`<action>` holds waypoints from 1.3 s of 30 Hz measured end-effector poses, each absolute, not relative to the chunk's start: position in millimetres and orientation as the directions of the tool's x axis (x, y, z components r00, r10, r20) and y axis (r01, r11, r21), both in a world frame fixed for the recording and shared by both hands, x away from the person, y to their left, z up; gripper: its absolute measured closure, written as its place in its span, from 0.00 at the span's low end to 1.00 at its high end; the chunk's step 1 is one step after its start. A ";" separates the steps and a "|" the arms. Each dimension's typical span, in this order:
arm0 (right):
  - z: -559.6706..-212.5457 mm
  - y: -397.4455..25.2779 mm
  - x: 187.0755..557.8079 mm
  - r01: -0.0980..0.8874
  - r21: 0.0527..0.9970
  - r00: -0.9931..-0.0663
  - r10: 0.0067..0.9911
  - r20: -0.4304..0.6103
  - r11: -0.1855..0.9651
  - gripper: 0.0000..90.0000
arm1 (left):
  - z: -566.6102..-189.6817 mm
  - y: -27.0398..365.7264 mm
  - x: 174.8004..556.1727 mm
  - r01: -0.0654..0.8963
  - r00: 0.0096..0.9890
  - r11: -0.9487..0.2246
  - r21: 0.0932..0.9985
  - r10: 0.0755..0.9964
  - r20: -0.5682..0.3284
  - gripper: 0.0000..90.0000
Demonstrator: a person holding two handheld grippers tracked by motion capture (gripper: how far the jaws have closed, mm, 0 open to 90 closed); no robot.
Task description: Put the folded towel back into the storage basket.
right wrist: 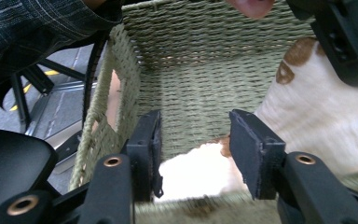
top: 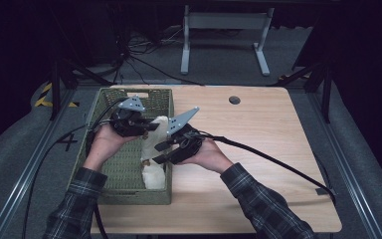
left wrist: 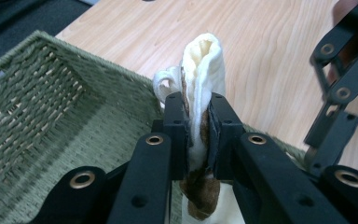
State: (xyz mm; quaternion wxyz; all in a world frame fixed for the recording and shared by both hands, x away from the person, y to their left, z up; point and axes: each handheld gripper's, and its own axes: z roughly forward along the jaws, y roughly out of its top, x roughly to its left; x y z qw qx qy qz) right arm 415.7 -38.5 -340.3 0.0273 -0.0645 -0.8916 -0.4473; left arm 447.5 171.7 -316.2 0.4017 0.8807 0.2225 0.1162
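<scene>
A cream cloth with brown patches (top: 154, 149) hangs over the right wall of a green woven basket (top: 110, 172) at the table's left. My left gripper (top: 146, 128) is shut on the cloth's upper fold (left wrist: 203, 70), holding it up above the basket's rim. My right gripper (top: 155, 154) is open beside the basket's right wall, its jaws spread over the rim with the cloth's lower part (right wrist: 200, 170) lying between and below them. The basket's inside (right wrist: 191, 84) lies beyond. The left gripper's black jaw (right wrist: 340, 37) holds the cloth (right wrist: 317, 112) at the upper right of the right gripper view.
The basket stands on a light wooden table (top: 258, 149), with bare wood to its right and a round cable hole (top: 234, 99) at the back. Black cables trail off both sides. A white table frame (top: 224, 35) stands on the floor behind.
</scene>
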 end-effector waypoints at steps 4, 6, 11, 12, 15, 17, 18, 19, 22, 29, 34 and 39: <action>-335.3 -52.0 415.0 0.141 0.804 -0.989 0.110 0.095 0.578 0.57 | -312.7 166.1 457.7 0.297 0.869 -0.588 0.753 0.493 0.042 0.89; -332.8 -59.1 414.5 0.142 0.810 -0.989 0.116 0.091 0.570 0.57 | -312.6 163.4 463.2 0.302 0.865 -0.596 0.744 0.500 0.050 0.89; -328.7 -75.6 412.3 0.135 0.811 -0.989 0.131 0.073 0.569 0.56 | -317.0 161.9 476.1 0.350 0.841 -0.590 0.727 0.539 0.033 0.89; -328.3 -79.2 411.8 0.134 0.811 -0.989 0.134 0.069 0.570 0.56 | -318.1 161.7 478.7 0.357 0.838 -0.593 0.722 0.545 0.033 0.89; -327.4 -93.3 411.7 0.136 0.809 -0.987 0.145 0.063 0.571 0.55 | -322.6 160.2 487.0 0.384 0.826 -0.594 0.707 0.563 0.024 0.89; -327.4 -96.0 411.8 0.137 0.809 -0.987 0.148 0.063 0.571 0.55 | -324.1 160.0 489.9 0.392 0.821 -0.591 0.705 0.570 0.022 0.89; -327.5 -100.5 412.0 0.139 0.810 -0.986 0.154 0.061 0.570 0.55 | -325.4 160.2 492.8 0.402 0.818 -0.589 0.701 0.575 0.015 0.89; -327.3 -105.0 411.9 0.142 0.810 -0.985 0.159 0.061 0.569 0.55 | -326.8 160.2 494.6 0.406 0.816 -0.585 0.702 0.578 0.010 0.88; -326.3 -116.1 411.8 0.147 0.814 -0.984 0.170 0.060 0.562 0.55 | -332.9 159.6 502.0 0.424 0.812 -0.588 0.689 0.584 -0.001 0.88; -325.9 -139.1 414.0 0.161 0.820 -0.979 0.197 0.059 0.550 0.55 | -336.9 156.8 513.6 0.445 0.784 -0.576 0.685 0.620 0.012 0.78; -327.4 -152.9 416.5 0.176 0.822 -0.974 0.214 0.068 0.542 0.54 | -326.3 154.8 511.7 0.447 0.777 -0.551 0.705 0.629 -0.002 0.62; -328.5 -163.1 420.1 0.190 0.819 -0.971 0.229 0.074 0.541 0.53 | -318.8 144.4 502.4 0.439 0.785 -0.519 0.734 0.618 -0.032 0.53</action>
